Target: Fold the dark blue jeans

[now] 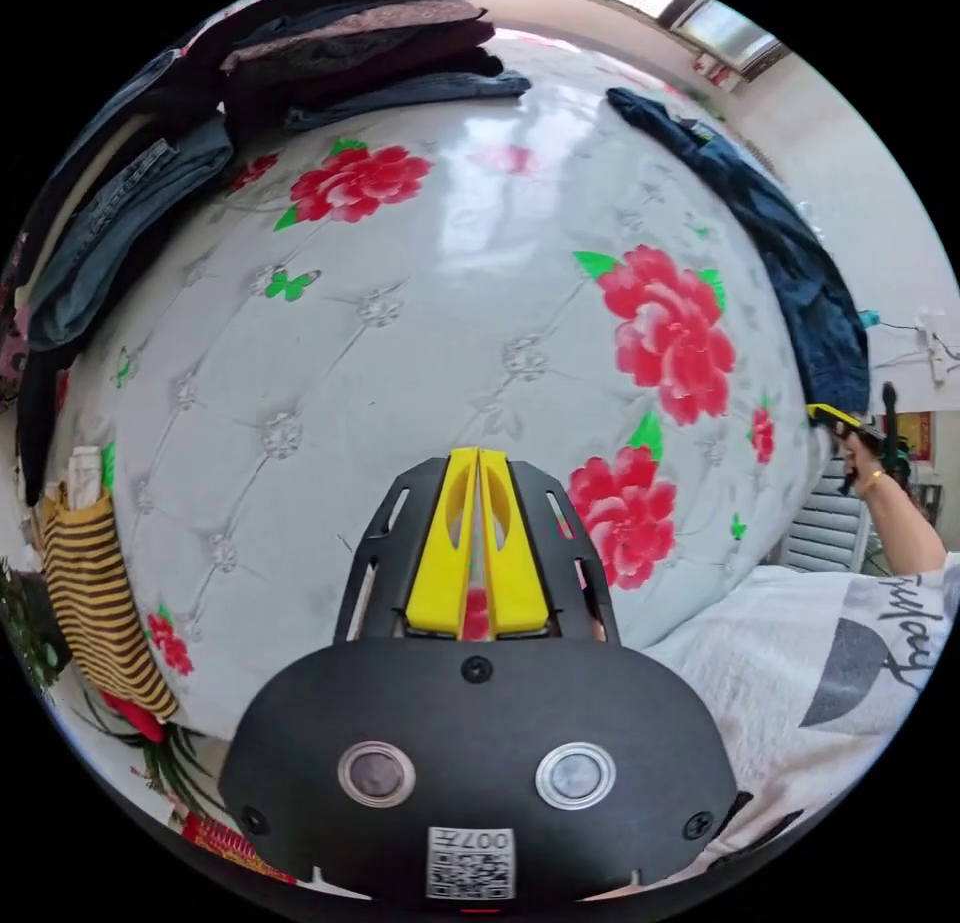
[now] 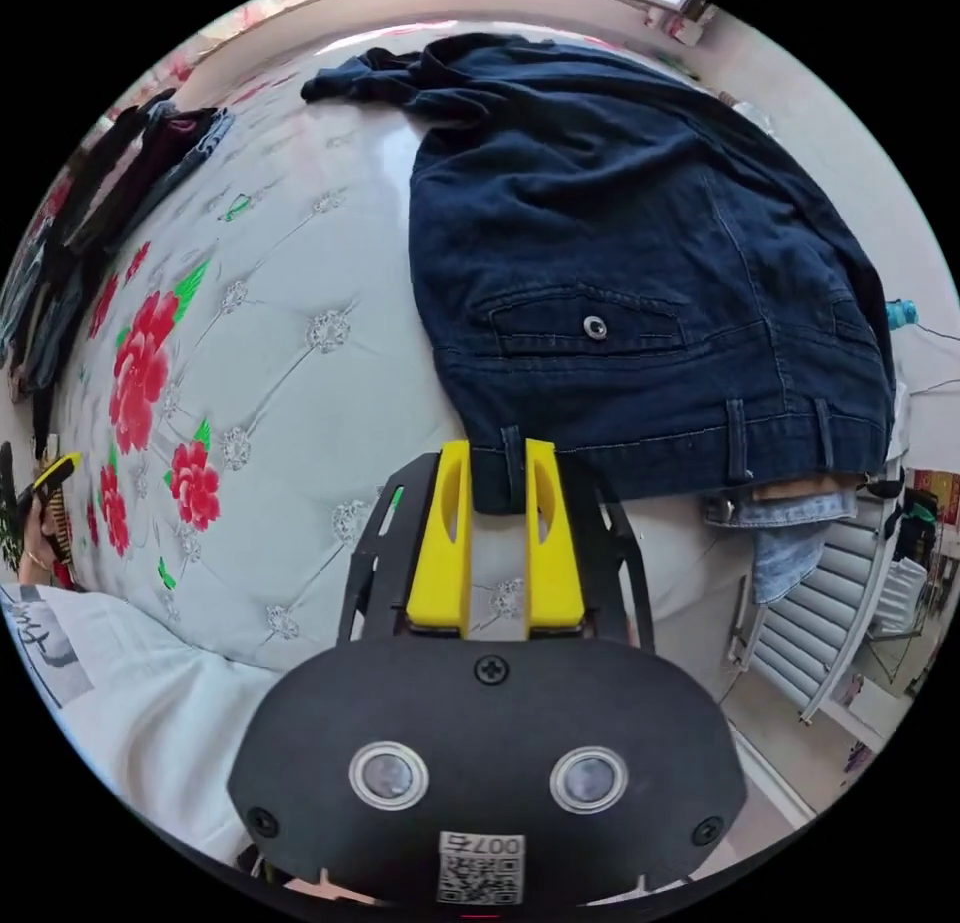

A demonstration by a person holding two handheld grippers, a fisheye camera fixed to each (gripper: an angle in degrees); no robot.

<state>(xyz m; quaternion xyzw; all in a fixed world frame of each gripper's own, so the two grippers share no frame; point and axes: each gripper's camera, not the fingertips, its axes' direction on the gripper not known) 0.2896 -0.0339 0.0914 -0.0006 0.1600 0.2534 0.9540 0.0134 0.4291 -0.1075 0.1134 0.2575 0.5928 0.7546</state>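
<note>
Your left gripper (image 1: 478, 455) has its yellow fingers (image 1: 445, 543) pressed together, nearly no gap, nothing between them; it hangs over the bare white quilted bedcover with red flower print (image 1: 420, 343). Past those fingertips, at the bed's far edge, sits a stack of folded dark clothes (image 1: 350, 43), and off to their left side more folded denim pieces (image 1: 110, 233). A yellow-and-black striped cloth (image 1: 95, 583) hangs over the bed edge, well left of the fingers

The dark blue jeans (image 1: 790, 273) lie along the bed's right edge in the left gripper view, well apart from your left fingertips. Your right hand (image 1: 862, 455) shows there just below the jeans' waist end, holding the other gripper

In the right gripper view your right gripper (image 2: 498, 453) is narrowly parted, its yellow fingers (image 2: 552, 533) either side of a belt loop at the waistband of the dark blue jeans (image 2: 640, 263). Can't tell if both press the cloth. The jeans spread away from the fingertips, waistband nearest, back pocket with a metal button (image 2: 595, 327) just beyond, legs running to the far side of the bed. A lighter blue denim piece (image 2: 785, 533) hangs under the waistband, right of the fingers. Your white printed shirt (image 2: 120, 663) shows at lower left, and your left gripper (image 2: 50, 475) far left at the flowered bedcover (image 2: 280, 363) edge
</note>
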